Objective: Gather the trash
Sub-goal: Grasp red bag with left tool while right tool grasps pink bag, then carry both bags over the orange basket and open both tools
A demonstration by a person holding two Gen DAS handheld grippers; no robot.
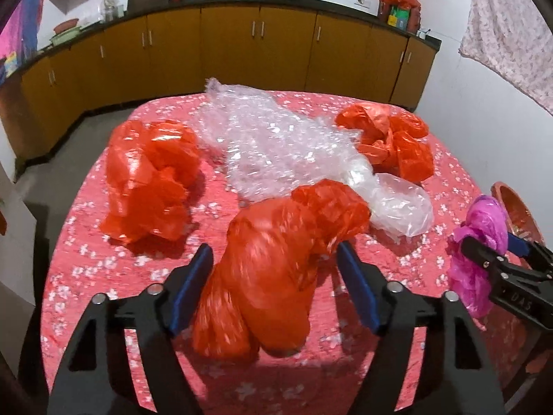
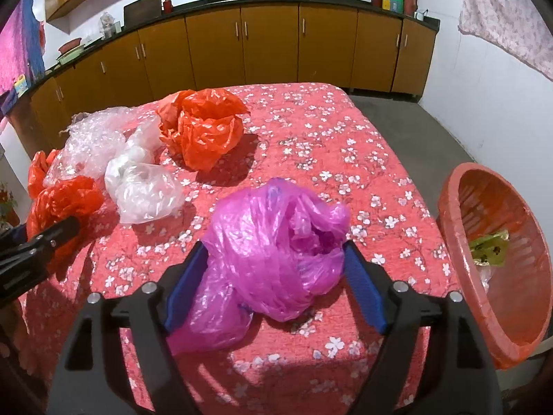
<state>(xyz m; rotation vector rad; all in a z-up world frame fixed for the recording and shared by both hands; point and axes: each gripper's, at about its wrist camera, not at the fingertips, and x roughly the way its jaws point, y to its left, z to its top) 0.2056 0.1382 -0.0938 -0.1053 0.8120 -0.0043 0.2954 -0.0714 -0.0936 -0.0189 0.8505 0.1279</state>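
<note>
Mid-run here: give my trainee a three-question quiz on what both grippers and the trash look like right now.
1. True or false: the pink plastic bag sits between the right gripper fingers.
2. Which colour bag sits between the left gripper fingers: A clear, B orange, C pink?
3. Fill in: the orange basket stands off the table's ____ side in the right wrist view.

Key: 1 true; 2 B, the orange plastic bag; 3 right.
</note>
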